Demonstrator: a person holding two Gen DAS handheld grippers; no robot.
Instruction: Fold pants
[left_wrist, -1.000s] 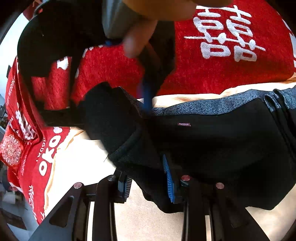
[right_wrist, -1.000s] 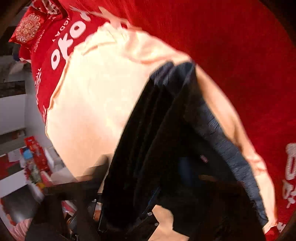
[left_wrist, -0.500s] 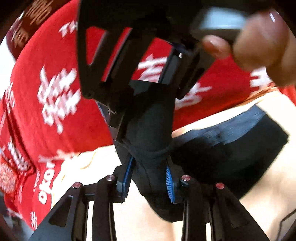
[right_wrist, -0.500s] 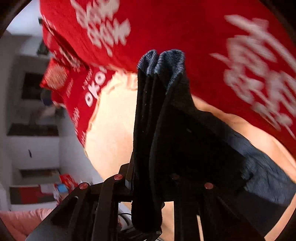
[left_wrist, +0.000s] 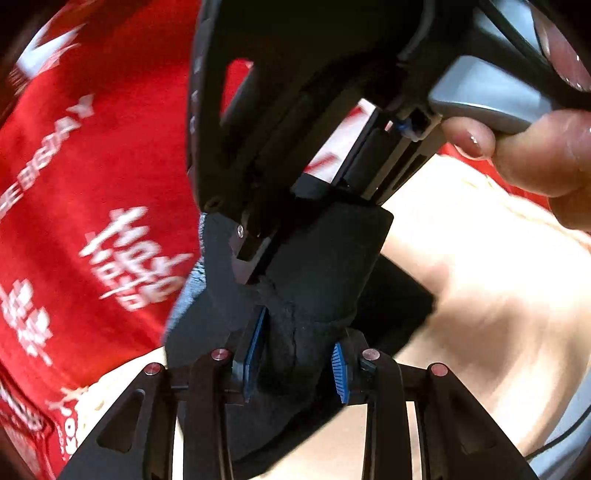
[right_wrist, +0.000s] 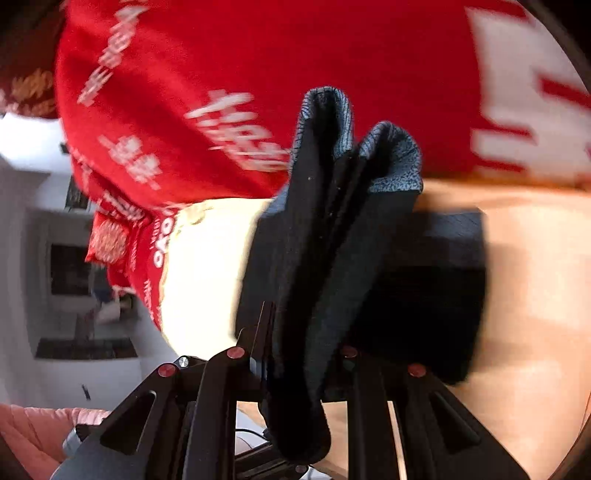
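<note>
Currently:
left gripper (left_wrist: 295, 354): clamped on pants (left_wrist: 317, 266)
right gripper (right_wrist: 306, 354): pinching bunched cloth
tip: keep both ends level, lower evenly onto blanket (left_wrist: 480, 295)

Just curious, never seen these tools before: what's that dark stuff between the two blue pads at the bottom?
A bunched fold of the black pants, pinched in the left gripper between its blue pads. The left wrist view shows it.
</note>
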